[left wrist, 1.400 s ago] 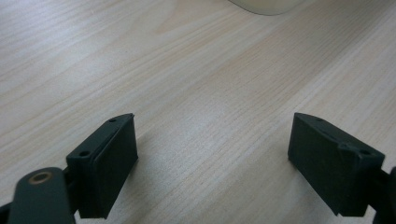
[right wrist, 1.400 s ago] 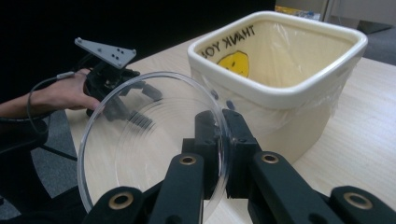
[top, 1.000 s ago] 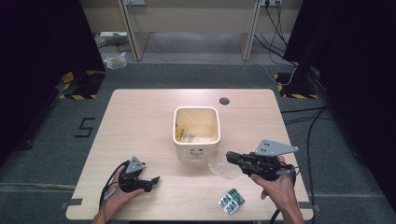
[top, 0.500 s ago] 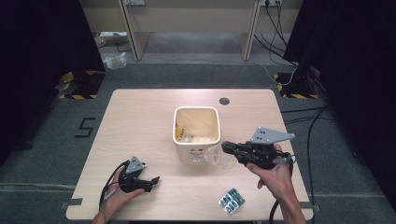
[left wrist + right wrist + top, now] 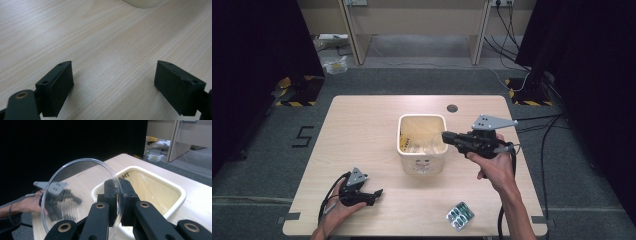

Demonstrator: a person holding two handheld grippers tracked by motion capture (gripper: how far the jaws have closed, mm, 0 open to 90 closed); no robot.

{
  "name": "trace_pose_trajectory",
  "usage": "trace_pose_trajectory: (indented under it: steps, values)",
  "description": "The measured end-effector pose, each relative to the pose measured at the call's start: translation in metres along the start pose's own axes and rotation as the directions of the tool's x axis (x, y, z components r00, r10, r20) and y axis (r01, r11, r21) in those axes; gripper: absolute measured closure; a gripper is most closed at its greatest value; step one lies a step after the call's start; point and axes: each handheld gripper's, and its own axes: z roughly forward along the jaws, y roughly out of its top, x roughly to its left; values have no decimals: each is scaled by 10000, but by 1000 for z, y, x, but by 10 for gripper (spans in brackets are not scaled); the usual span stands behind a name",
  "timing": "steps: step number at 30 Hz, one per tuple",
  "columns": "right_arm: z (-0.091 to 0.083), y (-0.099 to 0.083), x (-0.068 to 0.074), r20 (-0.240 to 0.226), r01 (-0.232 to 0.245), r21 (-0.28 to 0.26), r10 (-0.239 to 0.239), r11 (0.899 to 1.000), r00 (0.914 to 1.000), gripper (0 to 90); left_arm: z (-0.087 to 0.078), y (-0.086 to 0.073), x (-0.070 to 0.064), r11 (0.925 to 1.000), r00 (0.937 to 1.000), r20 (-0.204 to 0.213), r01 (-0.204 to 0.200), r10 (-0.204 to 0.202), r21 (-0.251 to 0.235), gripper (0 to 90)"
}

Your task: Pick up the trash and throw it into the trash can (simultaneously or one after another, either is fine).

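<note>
Right tool point(image 5: 119, 195) clenched on rim of one clear round plastic lid point(image 5: 82, 195), held upright over right edge of cream square plastic bin point(image 5: 422, 142) mid light wooden worktop point(image 5: 362, 130). Letters "HT" readable on bin rim in right gripper view. Left tool point(image 5: 373, 194) released, jaws wide apart, resting low on worktop near front left. One green blister pack of pills point(image 5: 460, 215) near front edge. Black "5" marked on floor point(image 5: 302, 136) left of worktop.

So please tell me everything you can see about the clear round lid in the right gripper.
The clear lid is a round, thin disc of see-through plastic with a raised rim and faint rings. The right gripper pinches its edge, holding it upright on edge above the cream bin. Nothing else touches it.
</note>
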Motion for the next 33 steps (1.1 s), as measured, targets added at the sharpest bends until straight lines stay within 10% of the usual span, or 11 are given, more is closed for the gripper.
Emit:
trace_pose_trajectory:
  steps: [15, 33]
  values:
    - [29, 7, -32, 709, -645, -70, 648, 9979, 9954, 858, 0, 0, 0, 10000, 10000, -1, 0, 0, -1, 146]
    - [76, -12, -50, 1463, -671, 1474, 454, 9868, 9882, 847, 0, 0, 0, 10000, 10000, -1, 2, -2, 0, 146]
